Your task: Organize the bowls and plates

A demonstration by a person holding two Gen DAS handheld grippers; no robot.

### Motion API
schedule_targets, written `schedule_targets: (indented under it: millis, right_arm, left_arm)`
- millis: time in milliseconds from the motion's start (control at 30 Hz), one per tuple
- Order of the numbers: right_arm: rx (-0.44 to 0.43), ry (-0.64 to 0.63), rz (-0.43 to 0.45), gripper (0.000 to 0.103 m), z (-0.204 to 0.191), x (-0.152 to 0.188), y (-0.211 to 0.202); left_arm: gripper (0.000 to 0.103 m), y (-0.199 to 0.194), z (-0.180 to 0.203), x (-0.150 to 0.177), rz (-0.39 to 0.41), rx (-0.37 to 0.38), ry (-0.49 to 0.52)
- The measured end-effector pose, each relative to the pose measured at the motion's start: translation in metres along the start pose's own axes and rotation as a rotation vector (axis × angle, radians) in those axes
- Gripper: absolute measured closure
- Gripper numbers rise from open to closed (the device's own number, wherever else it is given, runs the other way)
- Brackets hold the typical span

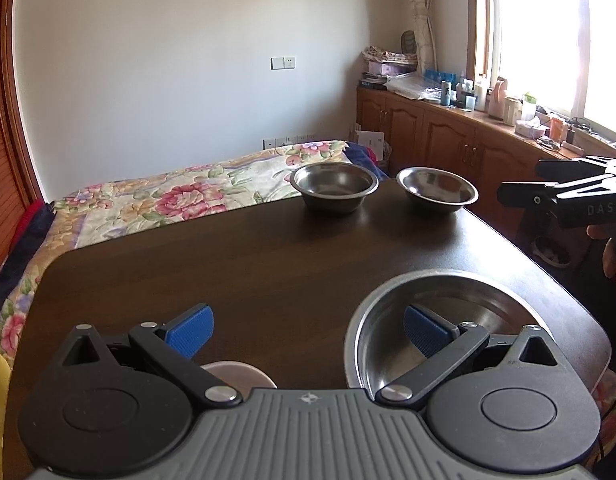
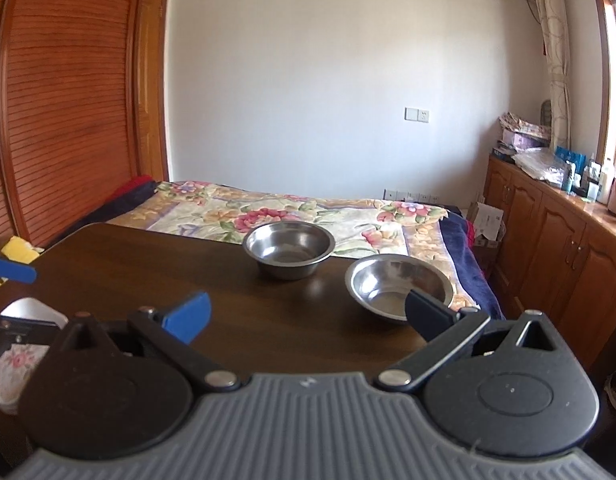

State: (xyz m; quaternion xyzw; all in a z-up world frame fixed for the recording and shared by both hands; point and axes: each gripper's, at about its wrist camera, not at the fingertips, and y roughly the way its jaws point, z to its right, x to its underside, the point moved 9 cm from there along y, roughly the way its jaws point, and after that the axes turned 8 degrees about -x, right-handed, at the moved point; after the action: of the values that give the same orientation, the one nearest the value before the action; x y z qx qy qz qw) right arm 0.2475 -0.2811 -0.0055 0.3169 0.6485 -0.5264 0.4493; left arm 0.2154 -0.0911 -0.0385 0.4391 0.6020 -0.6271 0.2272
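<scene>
Two steel bowls stand at the far edge of the dark table [image 1: 228, 260]: a deeper left bowl [image 1: 333, 186] [image 2: 288, 248] and a shallower right bowl [image 1: 436, 190] [image 2: 399, 284]. A wide steel dish [image 1: 447, 304] lies near me on the right. My left gripper [image 1: 308, 331] is open, and its right fingertip hangs over the dish's hollow. A small pinkish bowl [image 1: 238, 372] peeks out under it. My right gripper [image 2: 308, 318] is open above the table [image 2: 148, 264], with its right finger in front of the shallow bowl. It also shows as the right gripper [image 1: 567, 196] at the left wrist view's right edge.
A bed with a floral blanket [image 1: 168, 200] [image 2: 308, 212] lies just beyond the table's far edge. Wooden cabinets [image 1: 447, 140] with bottles and clutter on top run under the window on the right. A slatted wooden door [image 2: 68, 100] stands on the left.
</scene>
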Motion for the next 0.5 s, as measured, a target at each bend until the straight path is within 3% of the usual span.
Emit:
schedule_targets:
  millis: [500]
  right_arm:
    - [-0.009, -0.033, -0.038, 0.000, 0.030, -0.046, 0.051]
  left_arm:
    - [0.000, 0.033, -0.001, -0.058, 0.014, 0.045, 0.040]
